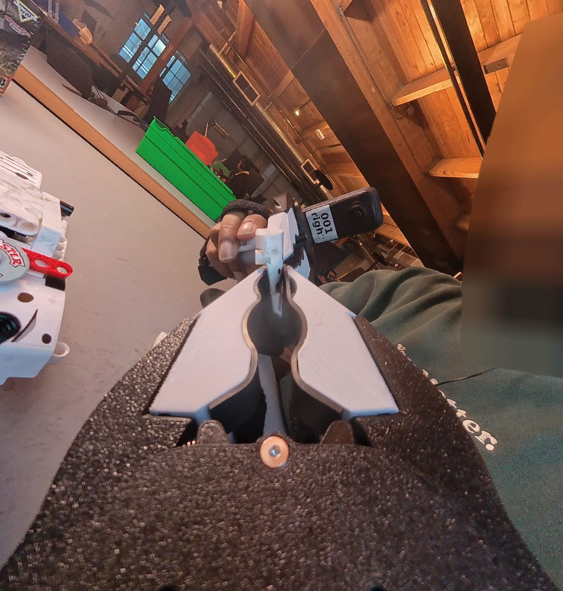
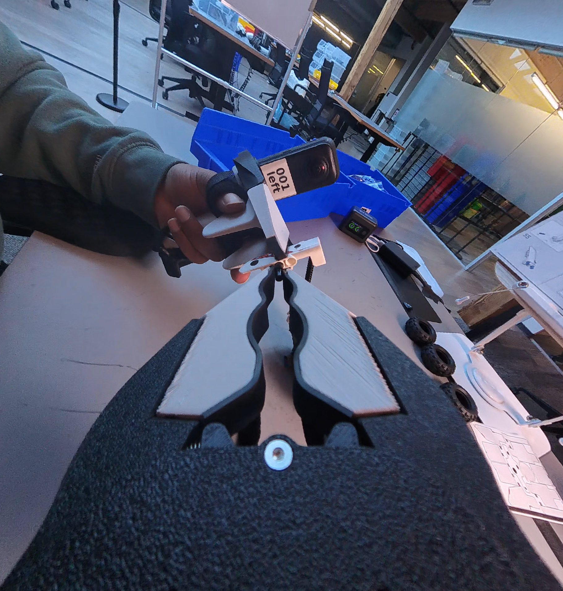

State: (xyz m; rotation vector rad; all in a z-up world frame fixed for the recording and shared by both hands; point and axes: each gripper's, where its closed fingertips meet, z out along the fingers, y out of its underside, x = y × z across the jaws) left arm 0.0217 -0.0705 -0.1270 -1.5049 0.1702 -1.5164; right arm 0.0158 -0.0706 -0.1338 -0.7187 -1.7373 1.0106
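Your left claw pinches the white piece; your right claw meets it crosswise, tips nipping a black pin.

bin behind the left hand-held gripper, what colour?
Blue bin; clearest in the right wrist view.

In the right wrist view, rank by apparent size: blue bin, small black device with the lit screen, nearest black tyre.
1. blue bin, clearly largest.
2. and 3. black device and black tyre look alike; the tyre sits nearer the camera, so no ranking.
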